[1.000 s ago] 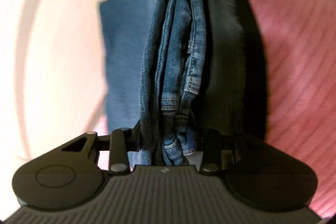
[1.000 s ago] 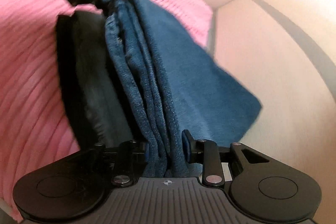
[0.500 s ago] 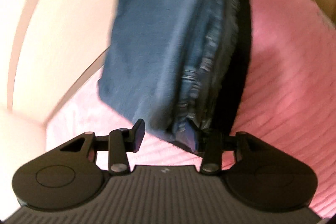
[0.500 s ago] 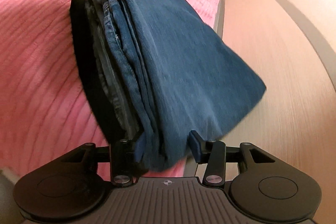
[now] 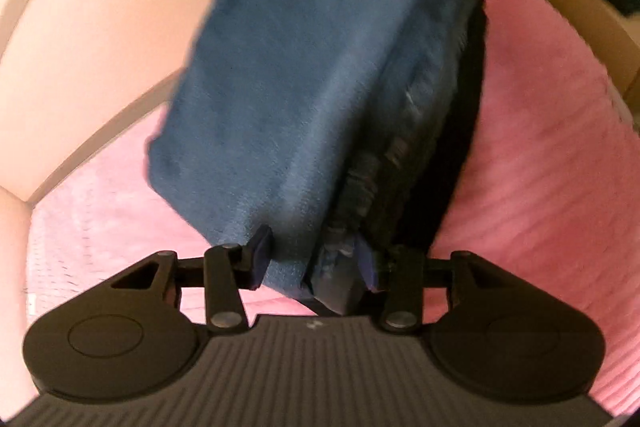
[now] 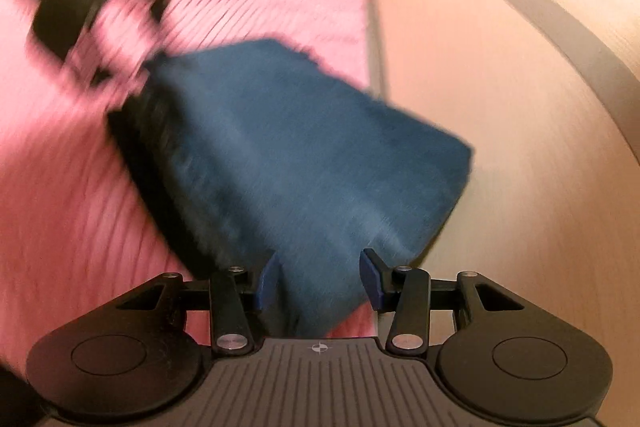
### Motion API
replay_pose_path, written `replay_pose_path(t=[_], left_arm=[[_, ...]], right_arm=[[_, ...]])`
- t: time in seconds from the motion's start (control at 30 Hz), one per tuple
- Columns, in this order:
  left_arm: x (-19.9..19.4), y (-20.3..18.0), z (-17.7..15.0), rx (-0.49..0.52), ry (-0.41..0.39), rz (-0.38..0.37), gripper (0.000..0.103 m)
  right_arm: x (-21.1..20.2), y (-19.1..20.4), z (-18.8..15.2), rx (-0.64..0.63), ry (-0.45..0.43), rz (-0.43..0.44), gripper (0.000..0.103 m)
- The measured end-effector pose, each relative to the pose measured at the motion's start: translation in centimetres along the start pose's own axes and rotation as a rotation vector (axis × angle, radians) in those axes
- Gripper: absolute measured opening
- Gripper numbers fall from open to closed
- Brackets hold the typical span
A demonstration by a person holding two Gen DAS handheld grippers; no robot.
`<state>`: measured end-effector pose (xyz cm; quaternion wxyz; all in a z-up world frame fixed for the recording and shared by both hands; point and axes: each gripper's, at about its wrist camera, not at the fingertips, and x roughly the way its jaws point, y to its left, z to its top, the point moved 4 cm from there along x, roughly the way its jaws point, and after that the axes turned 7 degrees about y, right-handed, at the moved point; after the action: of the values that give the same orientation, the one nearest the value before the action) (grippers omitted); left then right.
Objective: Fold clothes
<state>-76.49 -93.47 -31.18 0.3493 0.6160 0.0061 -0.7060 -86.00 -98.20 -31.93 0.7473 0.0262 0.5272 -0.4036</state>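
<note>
My left gripper [image 5: 314, 261] and right gripper [image 6: 318, 281], clamped on the folded jeans [image 5: 304, 75] a second ago, now stand with fingers spread, cloth loose between them. Beyond, the bundle rests on the pink bedspread [image 5: 540, 155]; I judge this fold finished.

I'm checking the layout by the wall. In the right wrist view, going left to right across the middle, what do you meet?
Ribbed pink bedspread → folded blue denim jeans → pale wooden panel.
</note>
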Motion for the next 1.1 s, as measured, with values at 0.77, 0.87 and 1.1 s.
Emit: replay_pose_path(t=[0.77, 0.87, 1.1], left_arm=[[-3.1, 3.1, 2.9, -0.199, -0.077, 0.016, 0.041], [-2.6, 4.0, 3.6, -0.231, -0.084, 0.029, 0.041], [-0.3, 5.4, 4.4, -0.324, -0.046, 0.018, 0.041]], right_arm=[[15.4, -10.5, 7.1, 0.221, 0.103, 0.051, 0.044], [16.7, -9.6, 7.2, 0.180, 0.106, 0.042, 0.044], [14.8, -9.8, 7.2, 0.143, 0.076, 0.004, 0.045]])
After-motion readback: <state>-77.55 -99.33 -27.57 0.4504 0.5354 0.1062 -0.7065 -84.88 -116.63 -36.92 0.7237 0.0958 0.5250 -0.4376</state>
